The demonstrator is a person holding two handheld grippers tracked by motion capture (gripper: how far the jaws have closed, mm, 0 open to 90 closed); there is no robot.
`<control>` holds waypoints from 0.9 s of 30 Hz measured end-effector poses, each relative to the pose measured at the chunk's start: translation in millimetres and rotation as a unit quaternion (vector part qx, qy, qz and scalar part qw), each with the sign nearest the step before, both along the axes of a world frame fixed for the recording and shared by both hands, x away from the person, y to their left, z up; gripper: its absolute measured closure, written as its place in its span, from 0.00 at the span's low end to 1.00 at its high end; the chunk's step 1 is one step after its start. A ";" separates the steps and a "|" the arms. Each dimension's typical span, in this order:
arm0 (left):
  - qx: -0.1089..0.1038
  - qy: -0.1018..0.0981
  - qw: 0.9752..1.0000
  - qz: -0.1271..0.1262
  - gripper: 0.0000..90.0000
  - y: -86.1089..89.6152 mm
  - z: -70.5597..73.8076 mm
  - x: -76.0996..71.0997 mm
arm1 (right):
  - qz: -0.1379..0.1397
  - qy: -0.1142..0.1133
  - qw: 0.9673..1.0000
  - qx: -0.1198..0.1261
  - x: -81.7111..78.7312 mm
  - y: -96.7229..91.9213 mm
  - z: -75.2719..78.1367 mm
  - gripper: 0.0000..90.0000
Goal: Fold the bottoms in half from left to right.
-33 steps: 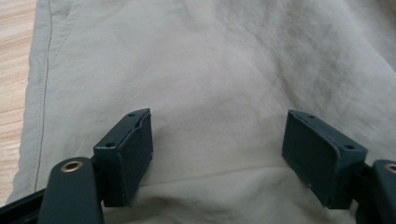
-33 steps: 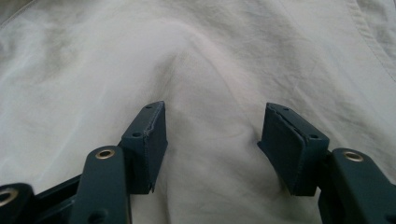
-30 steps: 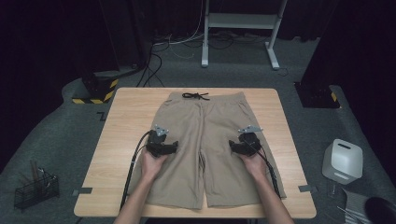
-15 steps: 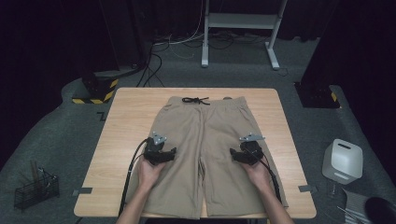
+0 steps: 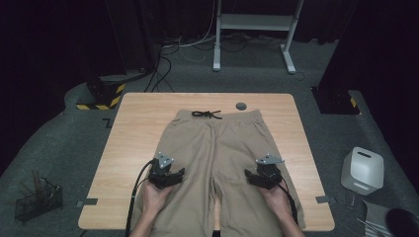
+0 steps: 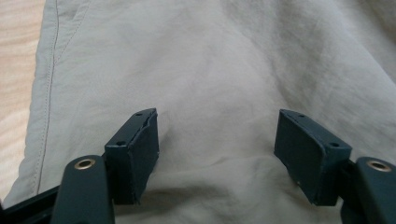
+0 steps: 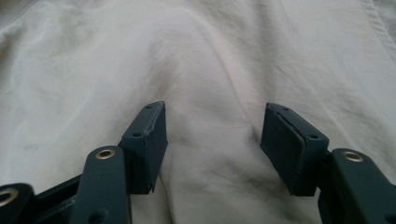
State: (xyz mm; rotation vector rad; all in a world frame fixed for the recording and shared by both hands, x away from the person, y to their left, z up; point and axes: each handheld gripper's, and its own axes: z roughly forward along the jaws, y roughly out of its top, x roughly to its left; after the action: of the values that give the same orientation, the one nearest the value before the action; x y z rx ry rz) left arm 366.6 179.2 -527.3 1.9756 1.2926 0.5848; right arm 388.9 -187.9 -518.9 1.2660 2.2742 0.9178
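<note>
A: How many garments are on the bench (image 5: 128, 128)?

B: One. A single pair of khaki shorts (image 5: 217, 148) lies flat along the middle of the bench, waistband at the far side, both legs running toward the person. At the waistband sits one dark drawstring (image 5: 206, 114), tied in a knot.

A: And the tools?

B: Two, one in each hand. The left tool (image 5: 170, 178) rests over the left leg of the shorts, the right tool (image 5: 256, 178) over the right leg, roughly level with each other and well apart. Each carries one grey three-cornered plate on top and trails one black cable.

A: Are they gripping the fabric?

B: No. In the left gripper view the left tool (image 6: 217, 154) has its two jaws spread wide, with smooth cloth lying between them and no pad pressing on it. Its jaws have just been closing a little, yet the gap is wide. In the right gripper view the right tool (image 7: 212, 144) also stands open, a soft ridge of fabric rising between its two jaws without being pinched.

A: Anything else on the bench?

B: One small round grey disc (image 5: 241, 105) near the far edge, just beyond the waistband. Off the bench, on the floor, there is one white box (image 5: 363, 170) at the right and one wire basket (image 5: 37, 200) at the left.
</note>
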 end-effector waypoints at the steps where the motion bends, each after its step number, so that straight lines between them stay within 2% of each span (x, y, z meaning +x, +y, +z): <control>1: 0.000 0.000 1.000 0.000 0.34 0.0 0.0 0.0 | 0.001 0.002 1.000 -0.001 -2.8 -0.1 0.3 0.45; 2: 0.000 0.000 1.000 0.002 0.34 0.1 -0.1 -3.3 | 0.001 0.002 1.000 -0.001 -2.8 -0.1 0.3 0.45; 6: 0.000 -0.002 1.000 0.005 0.35 0.3 -0.2 -19.9 | 0.008 0.002 1.000 -0.002 -21.3 -0.2 0.6 0.45; 7: 0.000 -0.002 1.000 0.005 0.35 0.3 -0.2 -19.9 | 0.008 0.002 1.000 -0.002 -21.3 -0.2 0.6 0.45; 8: 0.000 -0.002 1.000 0.005 0.35 0.5 -0.3 -27.0 | 0.011 0.002 1.000 -0.001 -30.6 -0.6 0.4 0.45; 12: 0.000 -0.002 1.000 0.005 0.35 -0.5 -0.3 -42.5 | 0.018 -0.004 1.000 0.000 -48.1 -2.3 -0.5 0.45; 18: 0.001 -0.002 1.000 0.004 0.35 -3.2 -0.2 -57.7 | 0.021 0.002 1.000 0.000 -61.4 -1.8 0.3 0.45; 22: 0.001 0.001 1.000 0.000 0.35 -3.6 0.4 -56.7 | 0.028 0.005 1.000 -0.003 -60.7 -2.1 1.2 0.46; 23: 0.000 0.014 1.000 -0.009 0.34 -3.4 3.0 -52.1 | 0.032 0.003 0.999 -0.006 -56.5 -2.0 3.0 0.46; 24: -0.002 0.019 1.000 -0.012 0.34 -3.5 5.2 -48.7 | 0.032 0.000 0.999 -0.004 -53.8 -1.8 5.1 0.46; 27: -0.012 0.010 1.000 -0.019 0.33 -4.4 16.7 -36.9 | 0.028 -0.019 0.999 0.012 -41.8 -1.0 15.6 0.47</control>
State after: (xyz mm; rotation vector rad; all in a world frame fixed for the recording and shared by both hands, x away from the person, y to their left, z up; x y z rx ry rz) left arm 329.7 174.8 -510.5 1.9873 1.2647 0.5310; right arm 347.1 -188.9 -503.3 1.1898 2.2867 0.9827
